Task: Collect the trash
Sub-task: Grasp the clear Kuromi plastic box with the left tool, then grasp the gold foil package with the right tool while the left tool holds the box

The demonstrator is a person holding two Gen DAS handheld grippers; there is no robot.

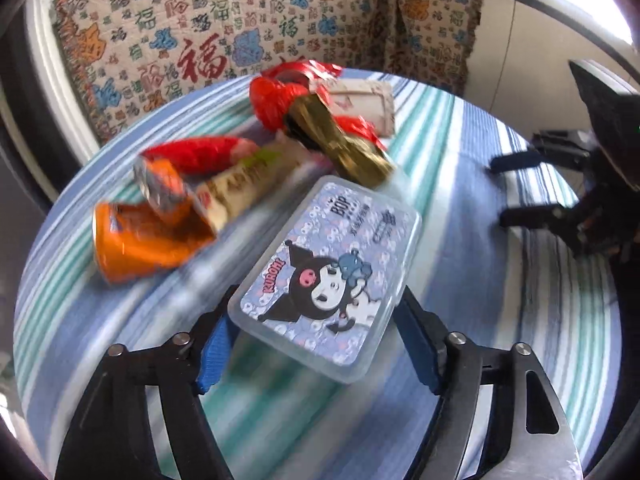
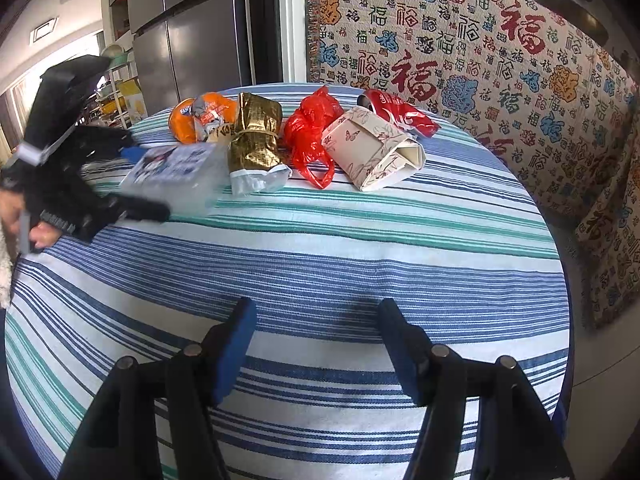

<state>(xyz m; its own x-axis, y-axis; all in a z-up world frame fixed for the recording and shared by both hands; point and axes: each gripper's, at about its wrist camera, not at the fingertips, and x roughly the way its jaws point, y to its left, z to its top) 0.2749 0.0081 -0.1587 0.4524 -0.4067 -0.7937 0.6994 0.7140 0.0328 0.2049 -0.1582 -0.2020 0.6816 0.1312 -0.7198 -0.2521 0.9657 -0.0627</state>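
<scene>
Centrally, the left gripper [image 1: 316,344] clamps a clear rectangular plastic box [image 1: 326,276]; crumpled wrappers [image 2: 256,140] lie beyond on striped cloth [image 2: 320,248]; the right gripper [image 2: 316,344] gapes empty.

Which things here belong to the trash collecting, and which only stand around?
Belong to the job: plastic box in the left gripper, orange can, gold foil bag, red plastic bag, red can, folded paper box.

Only around: right gripper, striped tablecloth, patterned sofa cover, fridge.
</scene>
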